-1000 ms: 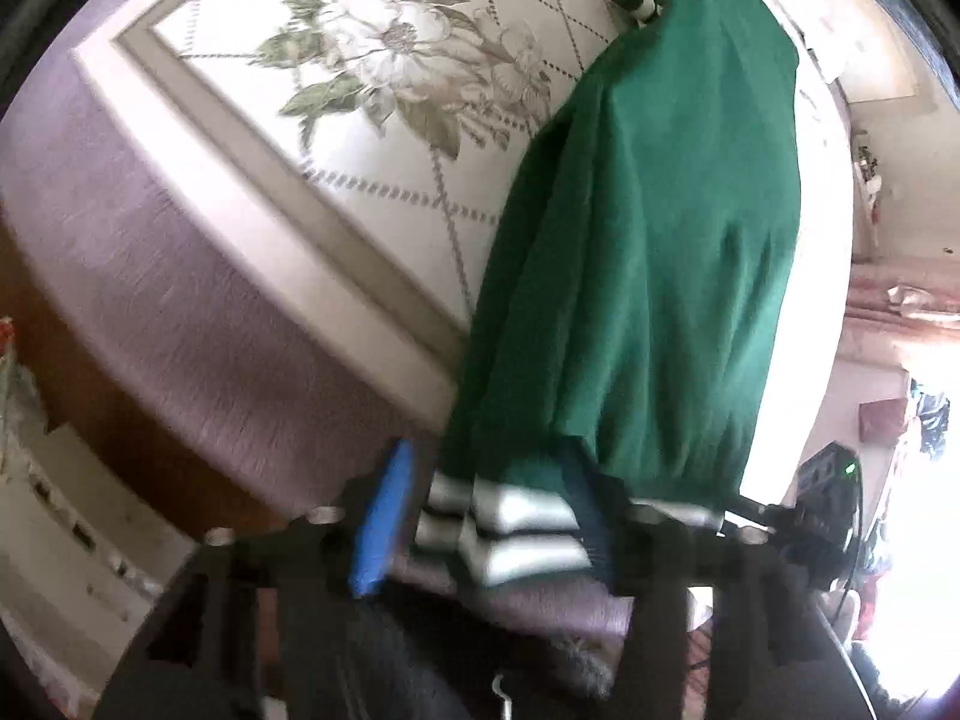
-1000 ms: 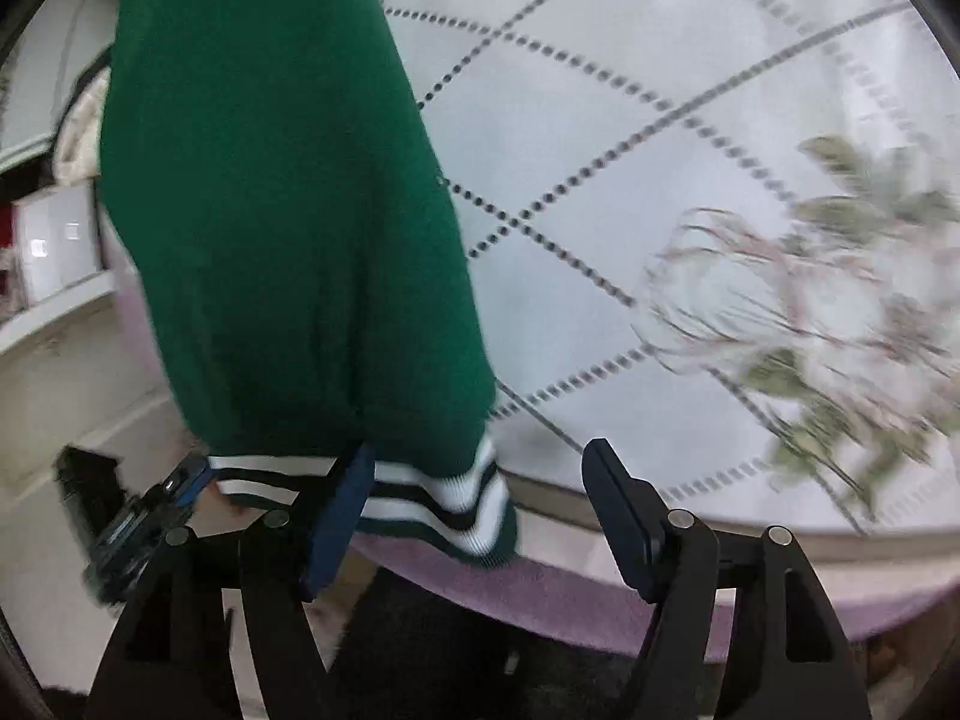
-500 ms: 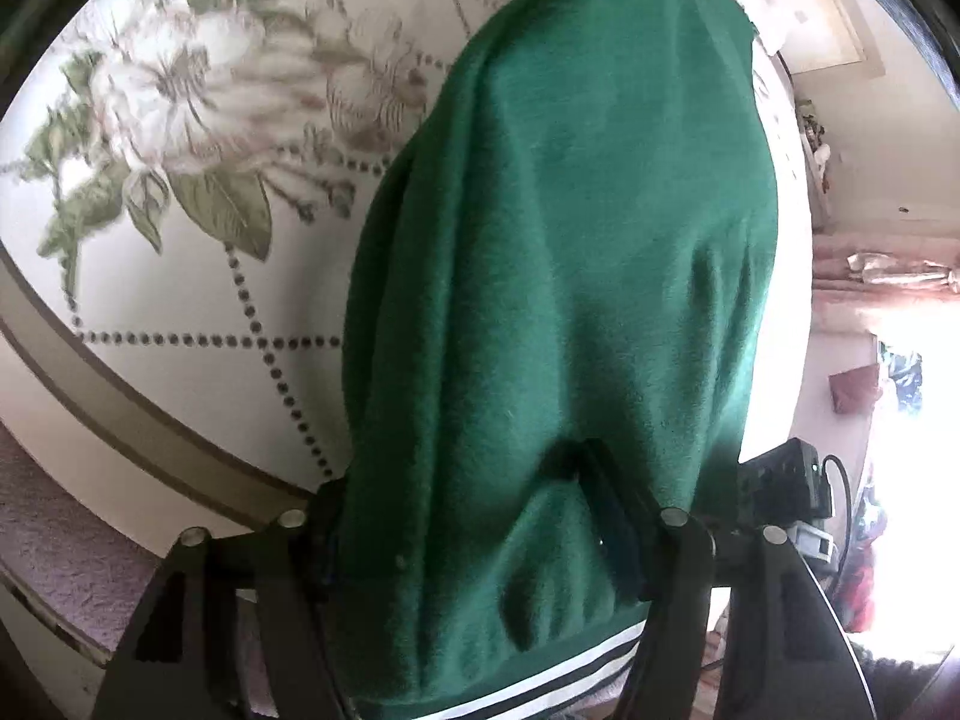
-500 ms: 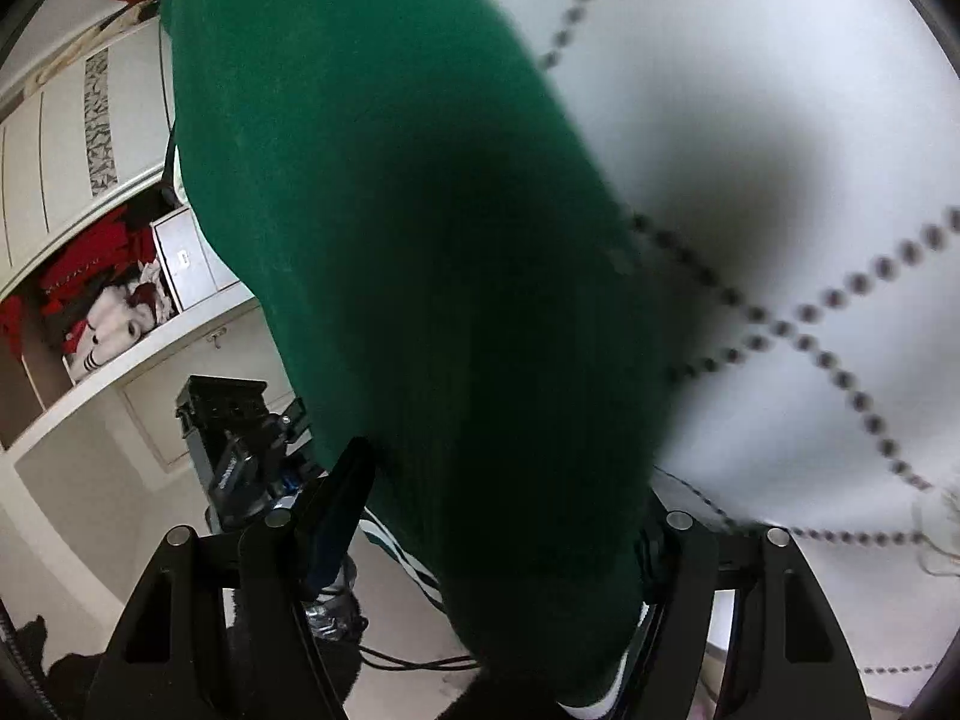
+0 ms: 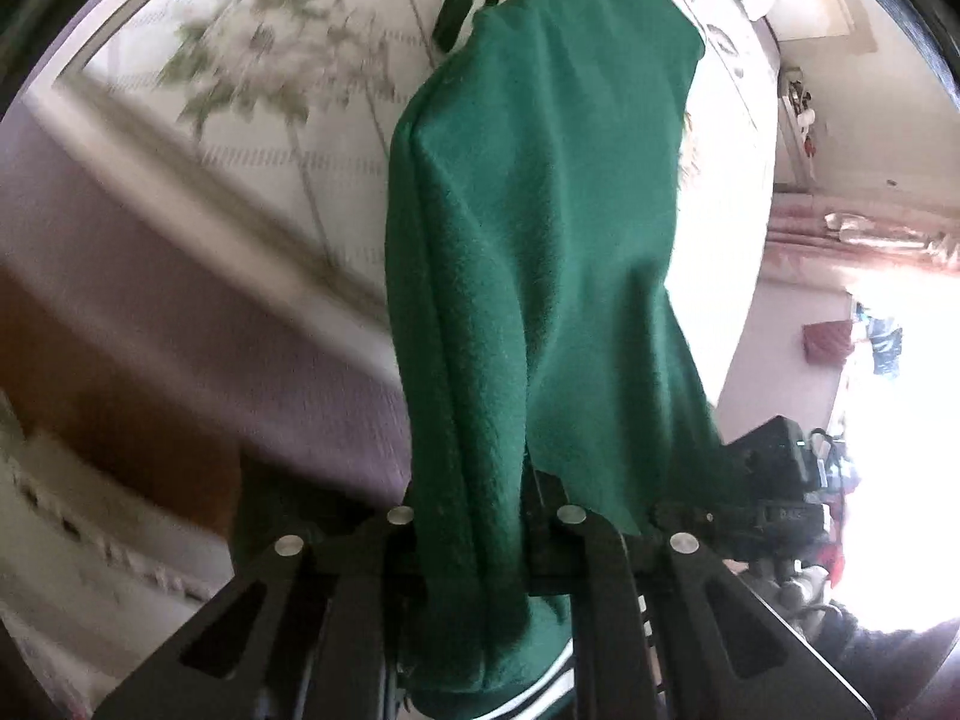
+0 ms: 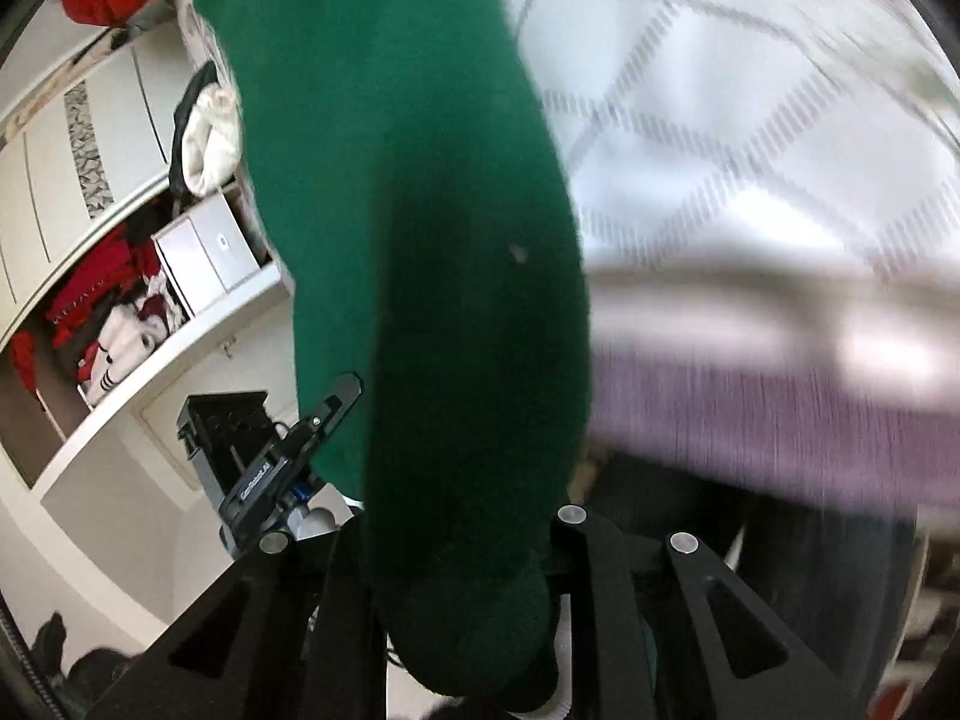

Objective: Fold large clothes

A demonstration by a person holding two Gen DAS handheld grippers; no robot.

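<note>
At 6 o'clock in the left wrist view, the left gripper (image 5: 474,516) has its jaws closed on the hem end of the green sweater (image 5: 540,252). The cloth bunches between the jaws and spills toward the camera; a white stripe of the hem shows at the bottom edge. From the jaws the sweater runs up toward 12 o'clock, draped over the bed (image 5: 288,192), whose cover is white with a dotted lattice and a floral print. The floral print lies at 10 o'clock, blurred. A mauve bed side (image 5: 198,324) lies at 8 o'clock.

In the right wrist view the right gripper (image 6: 462,525) at 6 o'clock likewise has its jaws clamped on a thick dark-green roll of the same sweater (image 6: 420,228), which fills the centre and rises to 12 o'clock. White lattice bed cover sits at 1 to 3 o'clock; mauve side at 4 o'clock. At 9 o'clock: open shelves (image 6: 150,276) with red and white clothes. At 8 o'clock: the other black gripper body beside the sweater's edge.
</note>
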